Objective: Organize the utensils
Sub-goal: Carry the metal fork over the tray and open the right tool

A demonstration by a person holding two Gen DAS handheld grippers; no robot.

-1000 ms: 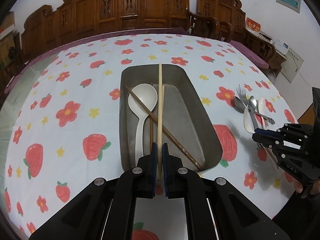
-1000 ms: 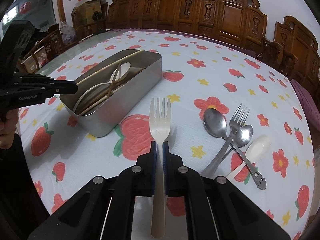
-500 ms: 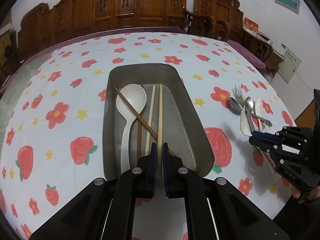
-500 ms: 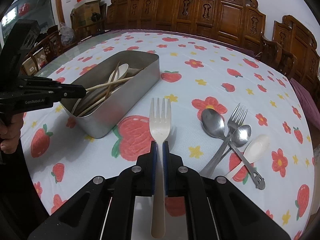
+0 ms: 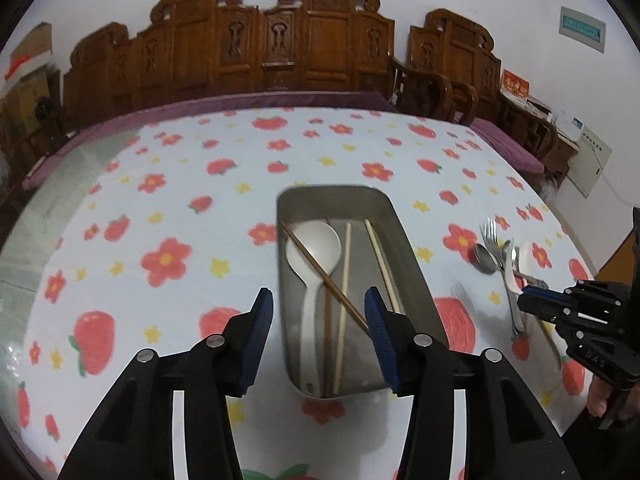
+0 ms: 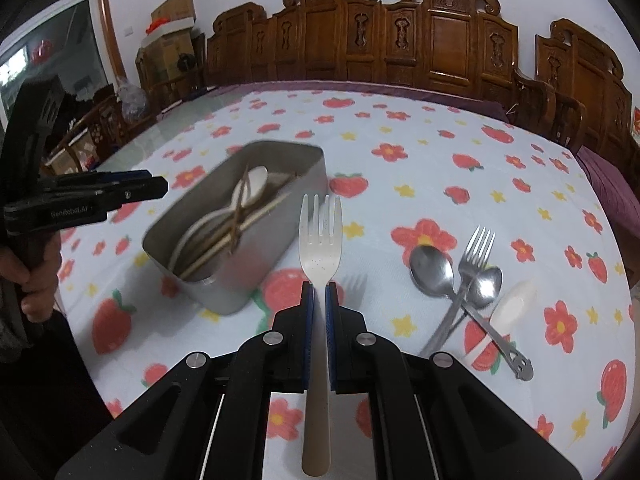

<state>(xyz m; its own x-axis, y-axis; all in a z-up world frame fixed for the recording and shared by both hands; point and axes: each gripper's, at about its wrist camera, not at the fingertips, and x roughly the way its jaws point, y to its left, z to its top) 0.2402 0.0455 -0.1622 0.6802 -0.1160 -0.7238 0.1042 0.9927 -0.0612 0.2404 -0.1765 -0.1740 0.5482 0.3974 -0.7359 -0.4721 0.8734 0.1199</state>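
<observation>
Your left gripper (image 5: 319,312) is opening over the metal tray (image 5: 404,240), empty, while your right gripper (image 6: 319,300) is clamping the cream fork (image 6: 320,236).

You are holding the left jaws apart above the tray's near end with nothing between them; inside it the white ladle (image 5: 314,248), two pale chopsticks (image 5: 346,260) and two dark chopsticks (image 5: 320,270) are lying lengthwise, and the right finger is hiding the near ends of one dark stick and one pale stick. The tray is sitting near the middle of the tablecloth (image 5: 160,208). You are pinching the fork's neck, tines pointing away, above the cloth beside the tray. Toward the cloth's right edge, a steel spoon (image 6: 430,270), steel fork (image 6: 472,252), smaller spoon (image 6: 486,282) and white spoon (image 6: 516,300) are overlapping, so their handles are hard to separate.
</observation>
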